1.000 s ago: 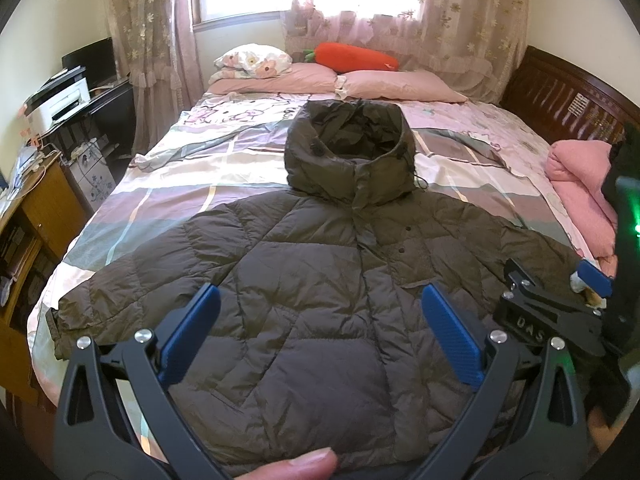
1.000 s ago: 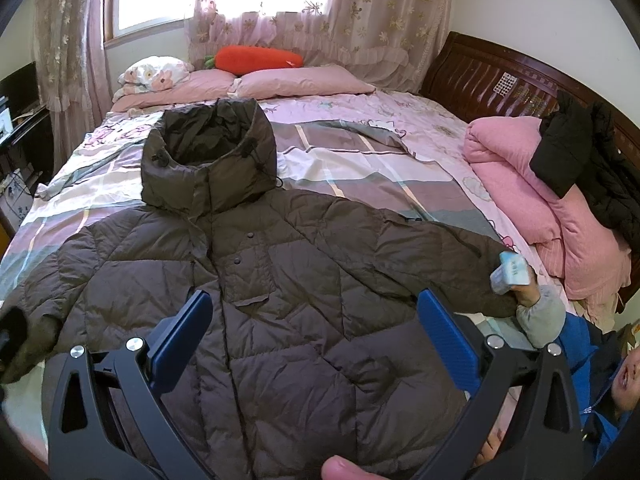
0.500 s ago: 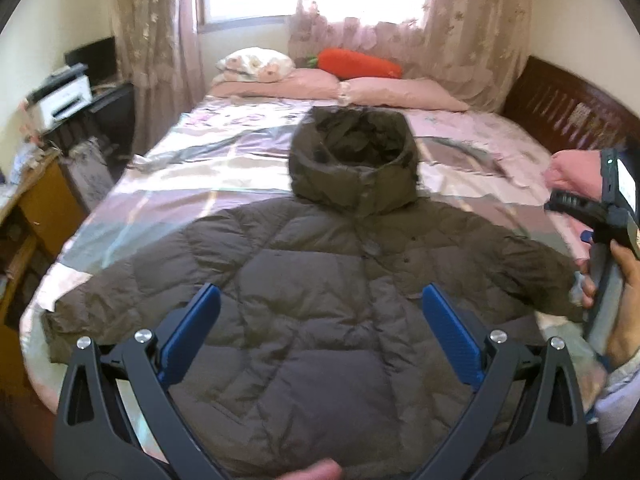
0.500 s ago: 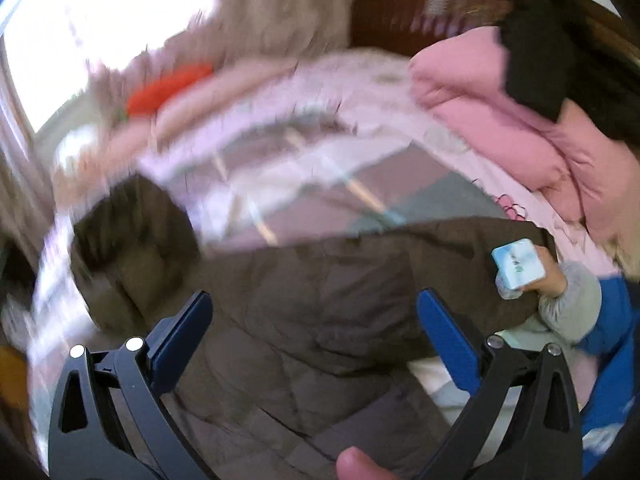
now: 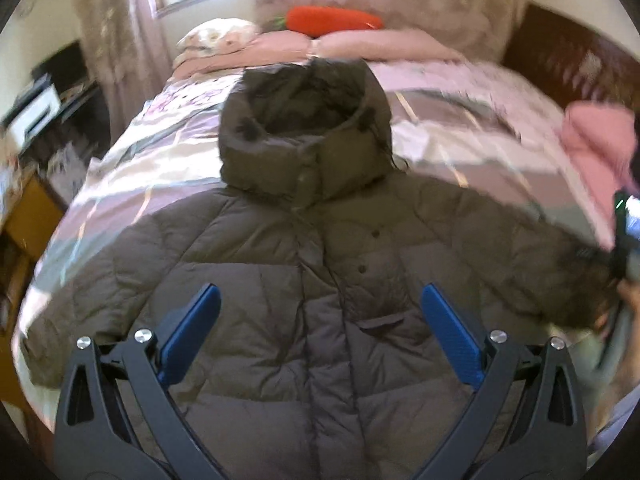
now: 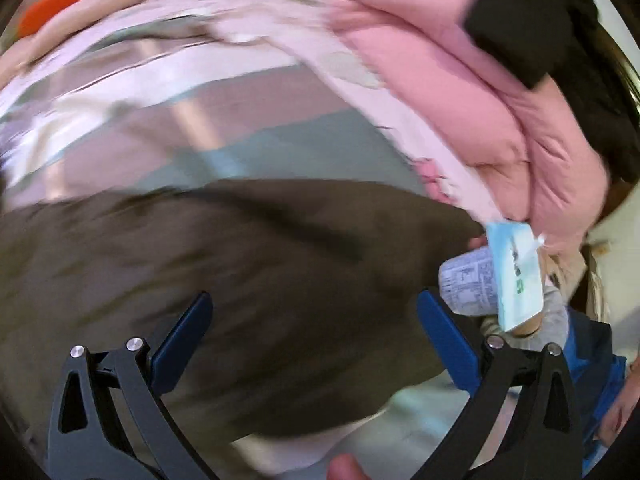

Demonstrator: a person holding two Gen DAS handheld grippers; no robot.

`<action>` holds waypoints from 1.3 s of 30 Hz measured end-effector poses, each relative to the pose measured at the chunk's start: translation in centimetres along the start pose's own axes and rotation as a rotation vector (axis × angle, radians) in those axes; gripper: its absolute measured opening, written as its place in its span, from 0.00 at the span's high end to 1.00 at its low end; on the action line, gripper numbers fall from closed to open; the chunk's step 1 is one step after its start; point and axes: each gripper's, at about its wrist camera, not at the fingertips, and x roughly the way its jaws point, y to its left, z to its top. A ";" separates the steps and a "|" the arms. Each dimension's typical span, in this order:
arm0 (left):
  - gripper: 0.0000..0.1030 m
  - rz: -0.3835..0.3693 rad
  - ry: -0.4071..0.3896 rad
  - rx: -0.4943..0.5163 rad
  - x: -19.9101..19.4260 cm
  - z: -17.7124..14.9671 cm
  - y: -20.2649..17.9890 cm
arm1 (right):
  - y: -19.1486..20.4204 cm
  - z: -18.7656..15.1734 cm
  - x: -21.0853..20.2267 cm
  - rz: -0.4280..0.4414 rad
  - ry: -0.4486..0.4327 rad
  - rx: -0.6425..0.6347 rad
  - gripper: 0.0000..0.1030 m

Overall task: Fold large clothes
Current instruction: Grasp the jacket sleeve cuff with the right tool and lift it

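Note:
A large olive-brown hooded puffer jacket (image 5: 312, 280) lies spread flat, front up, on the bed, hood toward the pillows and both sleeves stretched out sideways. My left gripper (image 5: 320, 320) is open and empty, hovering over the jacket's lower front. My right gripper (image 6: 314, 328) is open and empty, above the jacket's right sleeve (image 6: 240, 272) near its cuff; this view is blurred. In the left wrist view the right gripper's body (image 5: 624, 240) shows at the far right edge by that cuff.
The bed (image 5: 480, 148) has a striped pastel cover, pink pillows and an orange carrot plush (image 5: 332, 20) at its head. Folded pink bedding (image 6: 500, 92) and a black garment (image 6: 560, 32) lie at the right. A child's hand holds a small carton (image 6: 516, 272) beside the cuff.
My right gripper has swung right and down toward the jacket's right sleeve end, blurring its view. My left gripper has moved forward, closer over the jacket. Both stayed open.

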 end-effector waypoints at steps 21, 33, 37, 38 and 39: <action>0.02 -0.071 0.037 -0.049 1.3 2.9 -3.5 | -15.2 -1.0 10.4 0.248 0.303 0.518 0.46; 0.02 0.046 0.018 -0.146 -0.6 6.6 5.0 | -6.3 2.8 -12.7 0.548 -0.211 0.240 0.85; 0.02 0.051 0.037 -0.211 0.4 7.3 9.5 | 2.7 -0.7 -20.2 0.801 -0.199 -0.030 0.84; 0.02 0.054 0.045 -0.227 0.8 7.2 10.5 | 6.1 -2.6 -22.3 0.868 -0.181 -0.164 0.84; 0.02 0.057 0.051 -0.249 1.3 7.0 11.6 | 8.1 -3.7 -23.5 0.907 -0.166 -0.254 0.81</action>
